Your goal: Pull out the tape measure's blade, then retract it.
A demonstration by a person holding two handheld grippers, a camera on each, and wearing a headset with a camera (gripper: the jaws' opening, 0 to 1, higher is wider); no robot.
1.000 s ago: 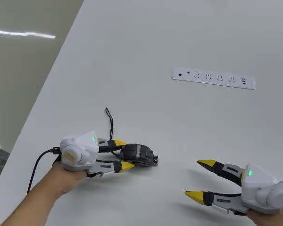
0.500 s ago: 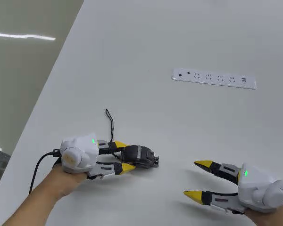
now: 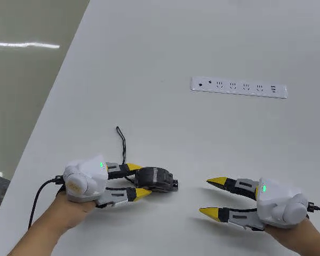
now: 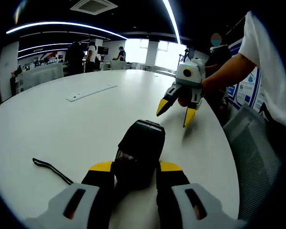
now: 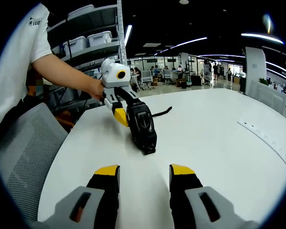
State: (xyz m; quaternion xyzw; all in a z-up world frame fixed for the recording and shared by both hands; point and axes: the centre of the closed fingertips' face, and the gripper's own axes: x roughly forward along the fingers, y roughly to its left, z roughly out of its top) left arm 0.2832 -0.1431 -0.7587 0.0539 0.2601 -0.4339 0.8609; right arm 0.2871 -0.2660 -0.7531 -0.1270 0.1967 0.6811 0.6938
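While the tape measure [image 3: 156,178] lies where it lay a second ago, low on the white bench [image 3: 176,42] with no blade drawn out of it, the change is around it. The left gripper [image 3: 137,180] keeps its jaws clamped on the rear of the dark case, as the left gripper view shows plainly, with a yellow tip on either side of the body. The case's free end points toward the right gripper [image 3: 212,196], whose jaws stand wide with nothing between them. That gripper has come closer to the case than it was a second ago. Part of this may be the headset's own drift, since the power strip [image 3: 239,87] has slid a little in the picture too. A clear gap of bare bench remains between the open jaws and the case. The blade's hook is too small to make out. The thin black lanyard [image 3: 121,140] trails away behind the case. By my reading, the pull has not begun: the right gripper is on its approach to the blade's end.
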